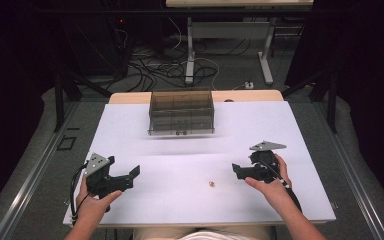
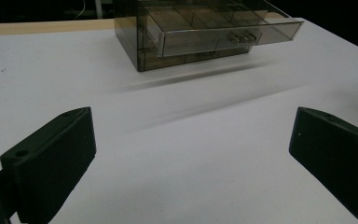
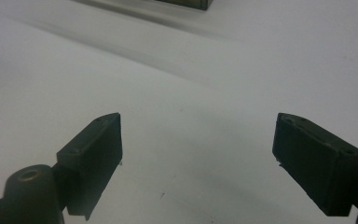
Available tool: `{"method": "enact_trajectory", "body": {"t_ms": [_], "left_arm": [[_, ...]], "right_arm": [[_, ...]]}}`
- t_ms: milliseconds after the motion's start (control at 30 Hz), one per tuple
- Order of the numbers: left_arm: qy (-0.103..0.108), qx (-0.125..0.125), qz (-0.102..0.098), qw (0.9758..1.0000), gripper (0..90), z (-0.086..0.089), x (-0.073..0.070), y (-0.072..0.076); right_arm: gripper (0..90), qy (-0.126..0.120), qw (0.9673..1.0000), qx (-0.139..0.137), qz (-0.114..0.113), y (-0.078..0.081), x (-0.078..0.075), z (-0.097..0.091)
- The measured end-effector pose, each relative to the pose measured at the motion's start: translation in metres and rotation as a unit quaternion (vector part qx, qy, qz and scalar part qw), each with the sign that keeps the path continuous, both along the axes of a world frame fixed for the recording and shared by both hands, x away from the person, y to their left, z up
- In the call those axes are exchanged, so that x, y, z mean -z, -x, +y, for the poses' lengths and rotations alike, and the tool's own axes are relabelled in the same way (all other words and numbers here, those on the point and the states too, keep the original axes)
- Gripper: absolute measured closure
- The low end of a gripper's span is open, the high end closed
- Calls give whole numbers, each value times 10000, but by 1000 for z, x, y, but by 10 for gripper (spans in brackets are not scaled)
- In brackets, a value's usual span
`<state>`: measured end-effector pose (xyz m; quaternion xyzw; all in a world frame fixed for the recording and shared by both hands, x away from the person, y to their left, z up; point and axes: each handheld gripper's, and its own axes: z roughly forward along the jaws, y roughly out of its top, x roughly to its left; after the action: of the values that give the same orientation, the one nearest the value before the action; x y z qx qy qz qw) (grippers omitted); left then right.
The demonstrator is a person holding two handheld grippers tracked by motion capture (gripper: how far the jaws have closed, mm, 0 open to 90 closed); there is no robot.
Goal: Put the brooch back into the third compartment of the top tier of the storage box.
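Hands come in from six o'clock in the high view, each wrapped round a black tool on a white table top (image 1: pixel 130 130). The left gripper (image 1: pixel 132 174) sits toward eight o'clock, its jaws parted and pointing to three o'clock with nothing between them. The right gripper (image 1: pixel 236 170) sits toward four o'clock under its grey three-cornered plate, aimed at nine o'clock. Just short of it lies a small pale bead (image 1: pixel 211 183), a tiny roundish tan speck on the bare white, apart from both tools and nearer the right one. At twelve o'clock stands a drawer box (image 1: pixel 181 112) of smoky see-through plastic, split into several compartments; whether anything lies inside I cannot tell. No writing or label can be read on it from here.

Seen from the left gripper view, that tool (image 2: pixel 191 144) is released: two black jaws stand wide at eight and four o'clock with plain table between them. The drawer box is at twelve o'clock, one upper drawer (image 2: pixel 223 32) pulled out toward the camera, with a small clear handle on its front. Its walls are brownish and glossy; no brand shows.

From the right gripper view, the right gripper (image 3: pixel 198 154) is likewise released, jaws well apart over bare white surface, holding nothing. A dark corner of the box peeps in at twelve o'clock.
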<state>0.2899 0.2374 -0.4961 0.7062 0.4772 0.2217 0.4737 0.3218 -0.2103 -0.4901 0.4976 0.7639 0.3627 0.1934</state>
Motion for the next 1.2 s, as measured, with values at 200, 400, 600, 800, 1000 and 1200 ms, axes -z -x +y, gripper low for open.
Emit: {"method": "enact_trajectory", "body": {"t_ms": [200,400,600,800,1000,1200], "left_arm": [[19,11,14,10000,3,-1,0,1],[-27,38,-10,10000,3,-1,-1,1],[-12,30,2,10000,3,0,-1,1],[-10,68,46,10000,3,-1,-1,1],[-10,53,53,10000,6,0,-1,1],[-33,51,47,10000,7,0,-1,1]], "right_arm": [[173,-31,9997,-145,169,-2,-1,10],[166,-97,9992,-257,295,-4,-4,22],[219,-293,9977,-321,526,-8,-1,32],[292,-555,9940,-330,886,-13,0,40],[378,-639,9897,-444,1204,-17,1,48],[431,-691,9866,-526,1383,-21,4,54]]}}
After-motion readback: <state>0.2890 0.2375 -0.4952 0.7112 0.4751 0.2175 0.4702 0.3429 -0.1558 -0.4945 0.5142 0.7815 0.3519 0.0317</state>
